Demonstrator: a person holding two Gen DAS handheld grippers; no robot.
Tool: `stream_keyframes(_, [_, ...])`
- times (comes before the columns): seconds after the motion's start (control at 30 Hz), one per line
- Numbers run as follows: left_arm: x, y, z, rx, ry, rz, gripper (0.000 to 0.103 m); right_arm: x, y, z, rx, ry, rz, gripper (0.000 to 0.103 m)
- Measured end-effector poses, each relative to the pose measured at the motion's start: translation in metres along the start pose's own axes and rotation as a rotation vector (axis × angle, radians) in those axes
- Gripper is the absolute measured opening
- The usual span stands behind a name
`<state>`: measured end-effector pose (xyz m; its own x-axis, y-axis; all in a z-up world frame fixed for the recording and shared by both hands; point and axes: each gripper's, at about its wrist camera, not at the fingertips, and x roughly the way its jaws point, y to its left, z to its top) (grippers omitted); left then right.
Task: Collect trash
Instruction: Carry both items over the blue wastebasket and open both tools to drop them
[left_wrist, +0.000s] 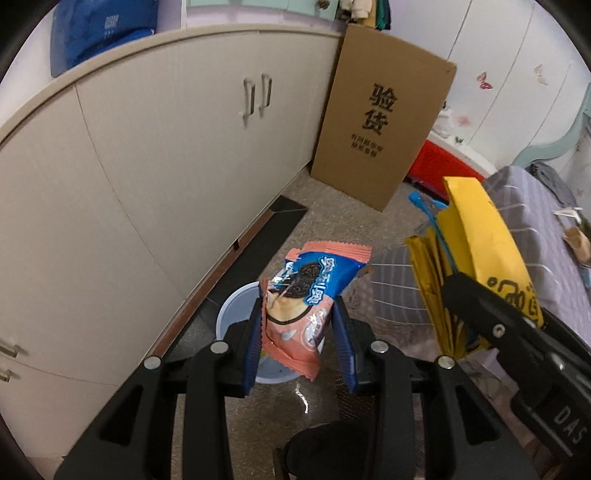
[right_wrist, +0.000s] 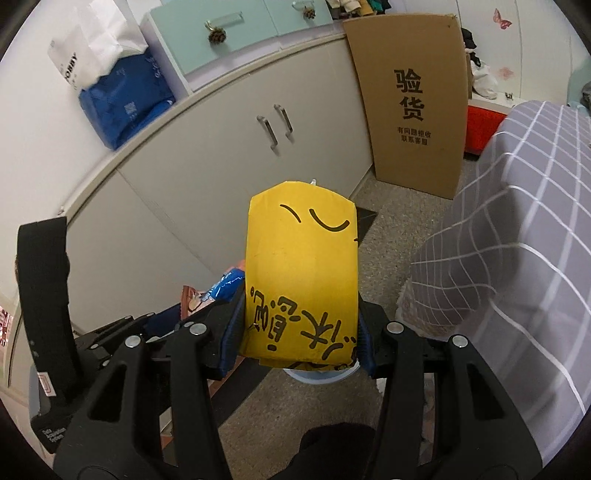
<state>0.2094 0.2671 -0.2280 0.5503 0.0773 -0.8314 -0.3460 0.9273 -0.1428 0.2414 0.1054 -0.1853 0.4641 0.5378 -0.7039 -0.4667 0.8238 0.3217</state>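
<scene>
Both pieces are up off the floor. The left gripper (left_wrist: 297, 332) has its fingers clamped on the crinkled pink-and-blue plastic cookie wrapper (left_wrist: 306, 302), hanging at centre frame right over the round pale-blue plastic bin (left_wrist: 231, 314). The right gripper (right_wrist: 299, 332) grips a flattened yellow paper bag with black lettering (right_wrist: 303, 266), mid-frame, with the bin's rim peeking out just beneath it. Pick-up looks done; what's left, by the look of it, is releasing both into the bin.
</scene>
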Motion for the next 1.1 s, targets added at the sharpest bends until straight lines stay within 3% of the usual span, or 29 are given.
stream_keyframes(0.3, [0.026,0.003,0.024,-0.013,-0.006,0.003,0.038,0.027,-0.006,0.009,0.014,-0.002,-0.019,0.050])
stream_keyframes(0.43, [0.029,0.006,0.027,-0.039,-0.021,0.016,0.066,0.032,-0.009,0.012,0.024,0.000,-0.021,0.051])
stream_keyframes(0.57, [0.026,0.013,0.022,-0.043,-0.031,0.063,0.069,0.035,-0.007,0.012,0.024,0.008,-0.019,0.051])
stream_keyframes(1.1, [0.015,0.034,0.012,-0.084,-0.028,0.093,0.072,0.044,0.010,0.011,-0.008,0.040,-0.011,0.052])
